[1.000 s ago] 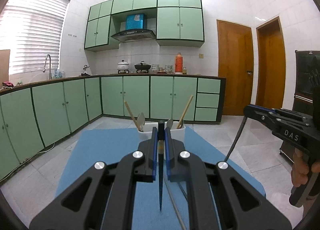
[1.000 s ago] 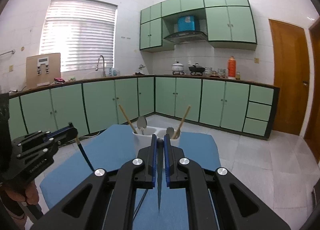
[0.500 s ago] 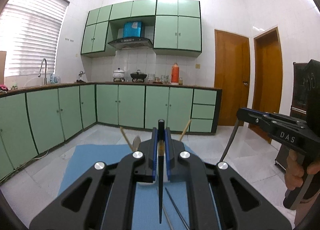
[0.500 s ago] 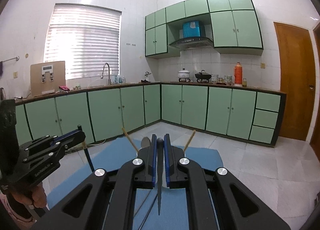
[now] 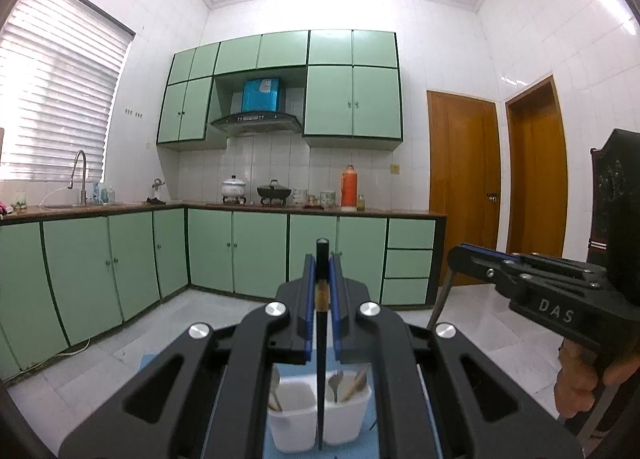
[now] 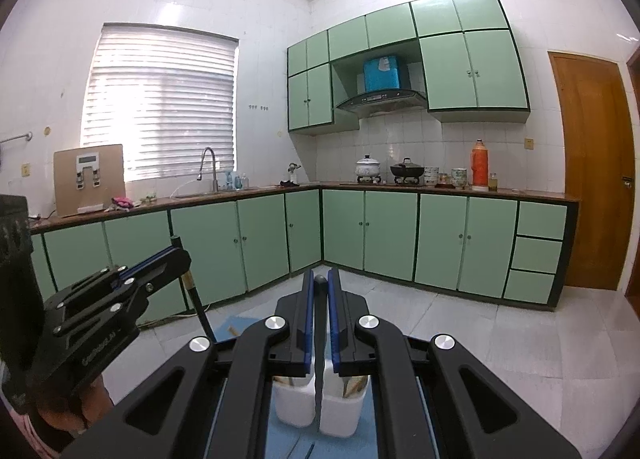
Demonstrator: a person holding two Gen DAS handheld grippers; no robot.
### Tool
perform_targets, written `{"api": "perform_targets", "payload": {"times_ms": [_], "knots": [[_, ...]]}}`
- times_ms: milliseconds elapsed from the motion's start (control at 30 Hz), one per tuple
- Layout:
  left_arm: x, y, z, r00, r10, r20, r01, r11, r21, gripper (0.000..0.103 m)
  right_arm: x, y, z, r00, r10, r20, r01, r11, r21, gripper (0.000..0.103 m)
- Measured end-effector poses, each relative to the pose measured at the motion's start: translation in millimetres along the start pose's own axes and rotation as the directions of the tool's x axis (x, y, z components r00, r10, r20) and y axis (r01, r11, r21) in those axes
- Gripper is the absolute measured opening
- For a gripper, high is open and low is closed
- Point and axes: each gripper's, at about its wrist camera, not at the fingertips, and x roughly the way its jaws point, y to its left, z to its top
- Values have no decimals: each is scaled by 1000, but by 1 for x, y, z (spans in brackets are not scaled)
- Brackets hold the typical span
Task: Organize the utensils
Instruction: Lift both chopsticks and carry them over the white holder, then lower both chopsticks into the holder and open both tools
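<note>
My left gripper (image 5: 321, 259) is shut on a black chopstick (image 5: 321, 379) that hangs straight down over the white two-compartment utensil holder (image 5: 296, 425). The holder contains a metal spoon (image 5: 335, 381) and wooden utensils (image 5: 356, 383). My right gripper (image 6: 320, 279) is shut on a dark slim utensil (image 6: 319, 379) that points down over the same holder (image 6: 298, 403). The right gripper shows at the right of the left wrist view (image 5: 454, 257); the left gripper shows at the left of the right wrist view (image 6: 180, 255).
The holder stands on a blue mat (image 6: 288, 443) on a table. Thin dark utensils (image 6: 310, 449) lie on the mat in front of it. Green kitchen cabinets (image 5: 248, 255), a counter with pots and wooden doors (image 5: 464, 191) lie behind.
Both grippers have risen and come forward over the holder; it now lies low in both views beneath the fingers. Each still holds its utensil.
</note>
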Motion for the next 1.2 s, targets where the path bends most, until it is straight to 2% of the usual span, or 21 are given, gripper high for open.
{"api": "perform_targets", "payload": {"times_ms": [300, 567, 800, 1200], "knots": [[62, 10, 6, 999, 31, 32, -30, 999, -16, 6, 58, -18, 19, 998, -55, 11, 55, 998, 20, 7], [121, 28, -28, 997, 62, -45, -63, 997, -37, 6, 109, -30, -8, 996, -63, -58, 65, 997, 35, 7], [143, 43, -58, 992, 56, -116, -63, 996, -61, 6, 132, -36, -34, 993, -41, -112, 48, 997, 53, 7], [153, 53, -87, 980, 60, -191, -72, 996, -56, 6, 154, -36, -66, 983, -31, -180, 43, 997, 61, 7]]}}
